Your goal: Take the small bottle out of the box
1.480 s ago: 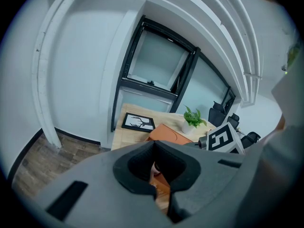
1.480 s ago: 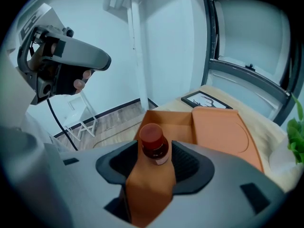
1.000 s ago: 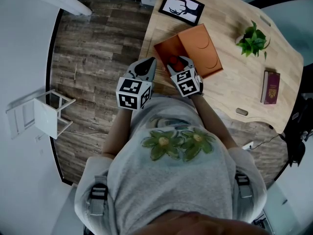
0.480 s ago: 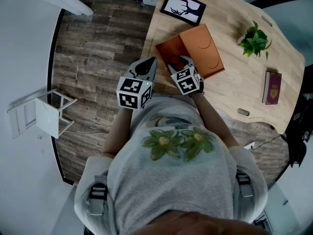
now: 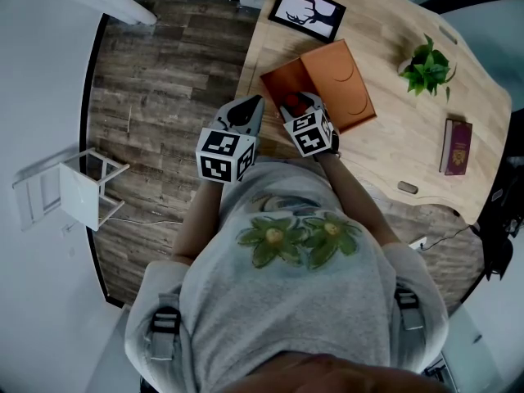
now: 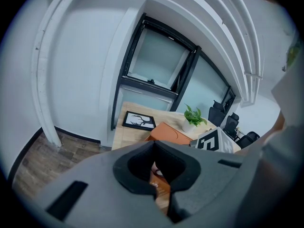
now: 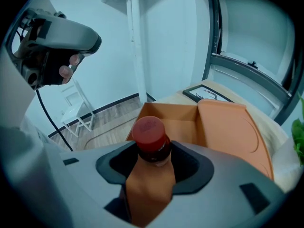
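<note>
In right gripper (image 7: 151,175): small bottle (image 7: 151,141), upright, cap-up

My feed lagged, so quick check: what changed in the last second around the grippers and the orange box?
Very little. The right gripper has crept slightly forward at the open orange cardboard box, jaws shut on the small red-capped dark bottle. The left gripper stays shut and empty beside the wooden table; box, potted green plant and black-framed picture have not moved.
</note>
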